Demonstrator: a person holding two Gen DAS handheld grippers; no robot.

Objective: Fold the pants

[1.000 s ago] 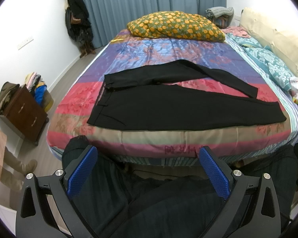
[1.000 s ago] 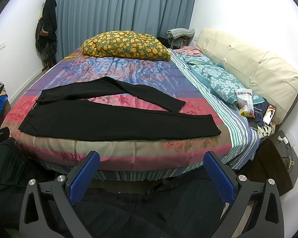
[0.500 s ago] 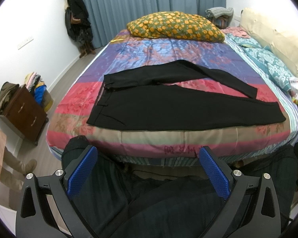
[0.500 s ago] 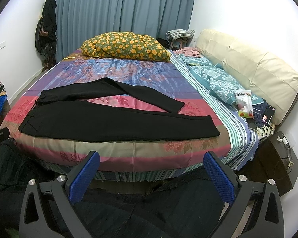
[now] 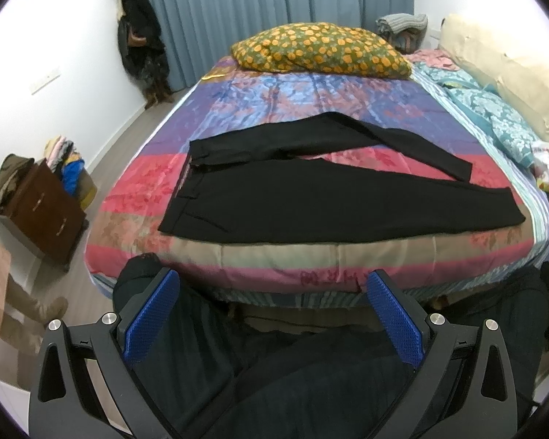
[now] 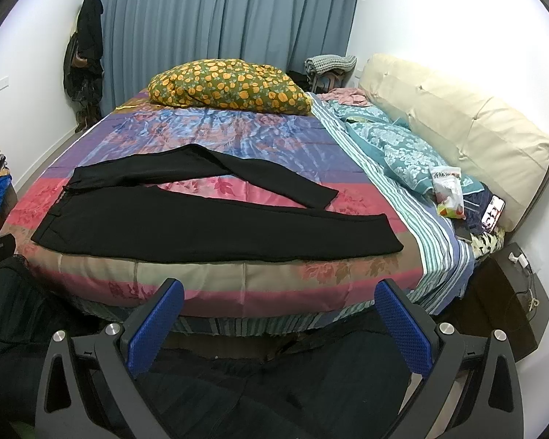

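Black pants (image 5: 311, 201) lie spread flat on the colourful bedspread (image 5: 311, 102), waistband to the left, legs running right; the far leg angles away from the near one. They also show in the right wrist view (image 6: 201, 226). My left gripper (image 5: 271, 314) is open and empty, held low in front of the bed's near edge, well short of the pants. My right gripper (image 6: 278, 322) is open and empty, also below the near edge of the bed.
An orange-flowered pillow (image 5: 322, 49) lies at the far end. Teal bedding (image 6: 402, 146), a snack bag (image 6: 448, 194) and a phone (image 6: 494, 214) lie along the cream headboard (image 6: 457, 128) on the right. A brown drawer unit (image 5: 44, 216) stands left. A dark nightstand (image 6: 508, 300) stands right.
Both views have shifted very slightly; the pants have not moved and both grippers stay open.
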